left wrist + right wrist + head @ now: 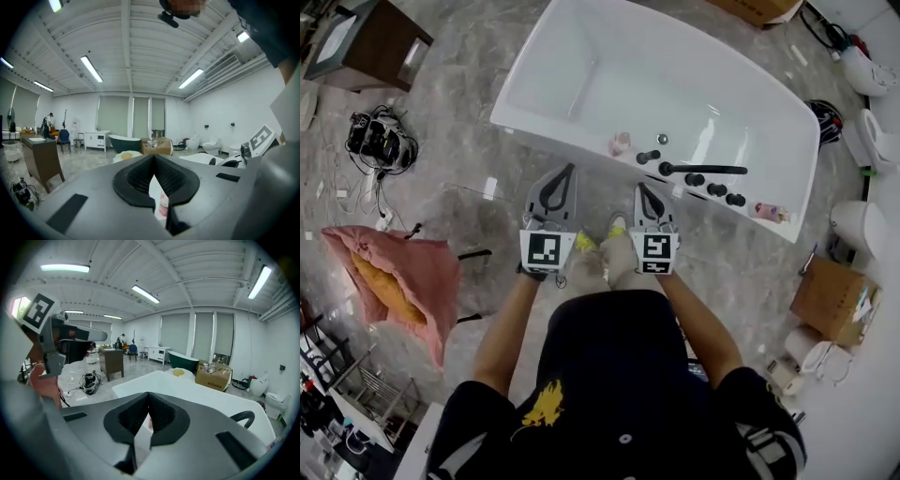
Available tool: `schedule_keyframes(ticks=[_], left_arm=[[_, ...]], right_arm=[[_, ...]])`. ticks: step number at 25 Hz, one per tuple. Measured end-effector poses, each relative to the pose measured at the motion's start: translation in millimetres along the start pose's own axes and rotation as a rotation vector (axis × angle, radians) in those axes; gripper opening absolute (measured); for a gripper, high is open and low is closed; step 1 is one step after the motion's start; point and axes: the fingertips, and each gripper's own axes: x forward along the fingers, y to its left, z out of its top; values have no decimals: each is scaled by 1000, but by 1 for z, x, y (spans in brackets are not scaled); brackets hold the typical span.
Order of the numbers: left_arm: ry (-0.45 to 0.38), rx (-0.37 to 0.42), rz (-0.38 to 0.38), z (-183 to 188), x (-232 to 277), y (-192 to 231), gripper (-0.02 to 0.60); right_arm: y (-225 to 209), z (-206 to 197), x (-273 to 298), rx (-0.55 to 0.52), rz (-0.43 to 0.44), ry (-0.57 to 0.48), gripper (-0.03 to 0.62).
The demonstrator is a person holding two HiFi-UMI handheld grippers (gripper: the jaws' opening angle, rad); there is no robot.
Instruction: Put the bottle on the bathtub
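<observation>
Both claws, left [569, 171] and right [640, 189], are closed on nothing (held side by side), facing the tub [581, 66]; a pink bottle [620, 143] stands on its rim.

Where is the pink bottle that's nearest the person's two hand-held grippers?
In the head view, the pink bottle stands on the near rim of the white bathtub, just left of the black tap and its knobs.

I can read no words or numbers here. The marker cubes [547, 250] on my left claw [568, 171] and right claw [640, 187] bear only square patterns. The label on the pink bottle [621, 143] is too small.
</observation>
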Motion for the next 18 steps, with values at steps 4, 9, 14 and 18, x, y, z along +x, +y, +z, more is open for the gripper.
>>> schedule_keyframes(ticks=[4, 9, 14, 18], left_arm=[[-50, 14, 4, 42, -22, -19, 17], [-33, 30, 25, 73, -43, -49, 18], [-68, 123, 36, 109, -56, -77, 18], [-54, 127, 3, 115, -63, -85, 18]], right_arm=[[7, 27, -50, -10, 53, -24, 2], [-15, 69, -93, 36, 117, -120, 2], [-58, 93, -128, 28, 124, -206, 2], [-85, 98, -156, 68, 86, -225, 2]])
